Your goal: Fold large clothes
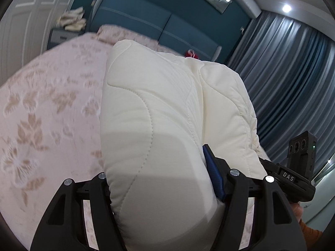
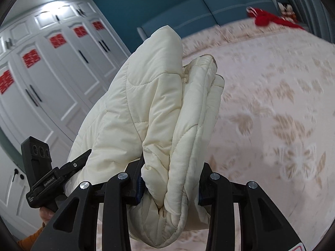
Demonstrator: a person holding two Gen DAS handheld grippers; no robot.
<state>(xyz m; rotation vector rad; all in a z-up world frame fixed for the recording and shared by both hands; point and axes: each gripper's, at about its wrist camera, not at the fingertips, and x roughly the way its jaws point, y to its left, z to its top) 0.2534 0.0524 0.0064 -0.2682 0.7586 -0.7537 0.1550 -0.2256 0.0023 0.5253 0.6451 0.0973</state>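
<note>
Left claw (image 1: 161, 188): pinching a thick fold of the cream quilted jacket (image 1: 167, 108), padding bulging between its fingers. Right claw (image 2: 170, 186): pinching a bunched, layered edge of the same jacket (image 2: 159, 104). Jacket: lifted above the bed (image 1: 46, 113), gripped by both claws. Bed: pale floral cover. Red cloth (image 2: 270, 17): lying near the blue headboard (image 2: 209, 10). White wardrobe (image 2: 52, 67): beside the bed, with red paper cutouts on its doors. Grey curtains (image 1: 293, 79): on the opposite side.
</note>
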